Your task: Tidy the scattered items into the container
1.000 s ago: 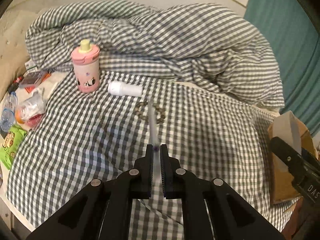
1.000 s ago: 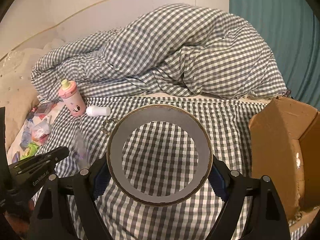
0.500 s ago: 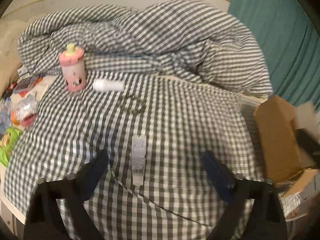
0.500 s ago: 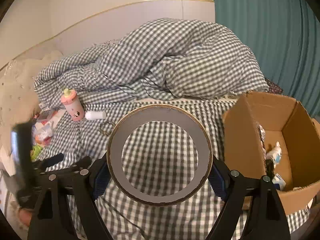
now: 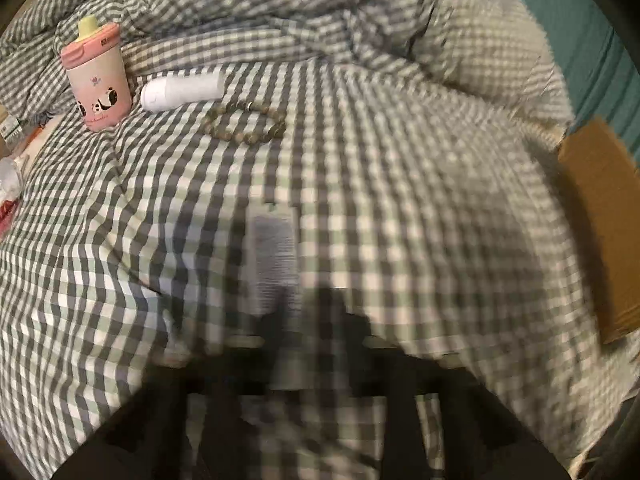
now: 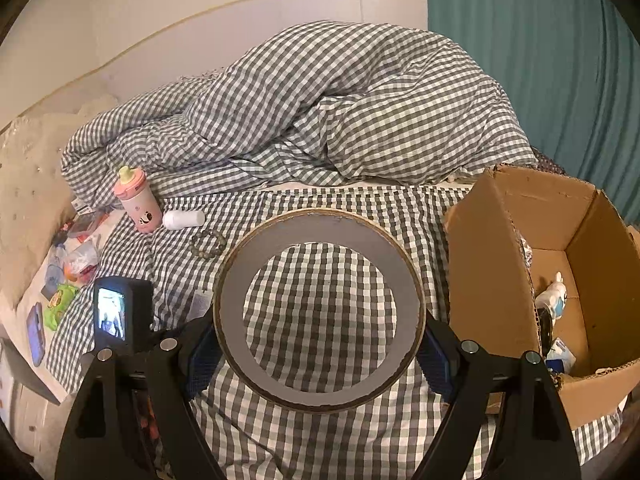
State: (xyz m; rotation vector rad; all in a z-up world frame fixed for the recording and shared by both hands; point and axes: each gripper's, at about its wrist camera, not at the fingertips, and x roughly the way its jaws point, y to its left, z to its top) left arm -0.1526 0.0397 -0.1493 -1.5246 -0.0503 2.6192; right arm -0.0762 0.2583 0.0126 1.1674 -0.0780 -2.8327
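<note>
1. open brown cardboard box (image 6: 496, 280) at right; only the right wrist view shows items inside.
2. right gripper (image 6: 320, 356) is clamped on a wide grey tape ring (image 6: 320, 240), centre frame.
3. left gripper (image 5: 296, 320), blurred at lower centre, is closing; a flat grey sachet (image 5: 276, 252) lies at its tips.

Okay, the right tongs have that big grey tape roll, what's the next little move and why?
Probably swing the right tongs rightwards over the open brown cardboard box and let go there. The wide grey ring of tape is clamped between their blue pads but hangs above the grey checked bedsheet, beside the box rather than over its opening, where other items already lie.
</note>
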